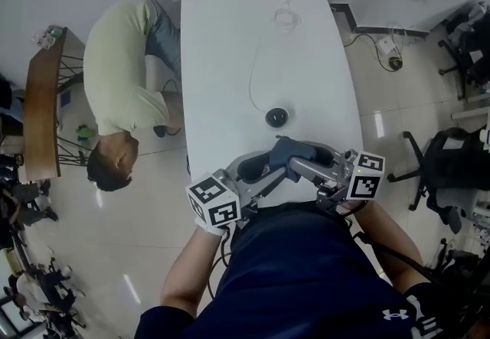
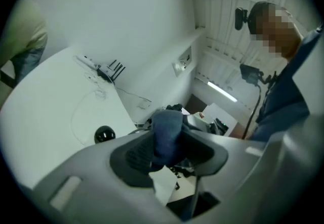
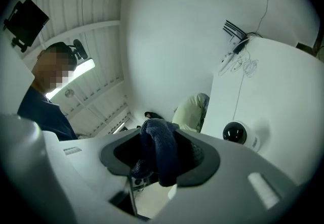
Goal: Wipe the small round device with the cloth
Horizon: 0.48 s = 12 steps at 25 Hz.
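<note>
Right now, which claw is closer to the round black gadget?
Right, narrowly: the right claw hangs short of the device, to its right; left claw to its left, slightly farther.

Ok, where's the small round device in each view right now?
Head view: small round device mid-table, just beyond the jaws.
Left gripper view: device at lower left, left of the jaws.
Right gripper view: device at right, beside the jaws.
Shared landmark: the dark blue cloth pinched in the jaws.

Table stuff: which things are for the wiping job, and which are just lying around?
For the job:
- dark blue cloth
- small round black-domed device

Just lying about:
- coiled white cable
- black box with antennas
- black office chair
</note>
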Tool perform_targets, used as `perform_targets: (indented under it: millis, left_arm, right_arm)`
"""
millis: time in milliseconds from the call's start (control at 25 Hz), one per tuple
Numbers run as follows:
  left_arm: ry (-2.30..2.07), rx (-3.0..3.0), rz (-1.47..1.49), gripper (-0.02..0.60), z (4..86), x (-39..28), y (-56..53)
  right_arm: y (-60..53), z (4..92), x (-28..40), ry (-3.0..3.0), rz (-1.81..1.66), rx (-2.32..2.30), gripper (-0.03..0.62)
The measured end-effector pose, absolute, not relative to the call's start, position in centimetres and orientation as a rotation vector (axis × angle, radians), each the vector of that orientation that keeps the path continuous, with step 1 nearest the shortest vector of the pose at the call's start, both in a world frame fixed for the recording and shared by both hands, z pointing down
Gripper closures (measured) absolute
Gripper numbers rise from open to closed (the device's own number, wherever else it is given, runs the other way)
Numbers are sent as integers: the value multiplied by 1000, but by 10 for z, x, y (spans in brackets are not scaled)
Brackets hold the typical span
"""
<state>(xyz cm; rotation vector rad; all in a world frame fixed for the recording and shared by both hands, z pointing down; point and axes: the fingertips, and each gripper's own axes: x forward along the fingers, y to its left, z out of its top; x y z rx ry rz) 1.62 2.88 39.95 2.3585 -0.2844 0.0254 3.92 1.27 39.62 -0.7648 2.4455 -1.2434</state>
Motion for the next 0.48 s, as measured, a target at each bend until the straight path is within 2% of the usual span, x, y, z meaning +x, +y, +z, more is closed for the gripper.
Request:
perform_targets:
  millis: [160,200,240,360,480]
  left_arm:
    - [-249,2271,-67,439,400,26,31]
    - [-250,2260,-76,445,401,28,32]
    - [-256,2246,-88,446,403,29,32]
    - [-284,2166,-166,433,409,24,26]
    - [-382,2162,-134,364,426,6,16]
  right_arm:
    - [8,399,34,2410,-1280,-743,311]
    - [7,401,34,2395,-1297,-739,306]
    - [7,403,34,2373,-1316,-739,310]
    - [2,414,48,2267,-1367,-788,405]
    - [-16,427,74,2205,-1354,-966,416]
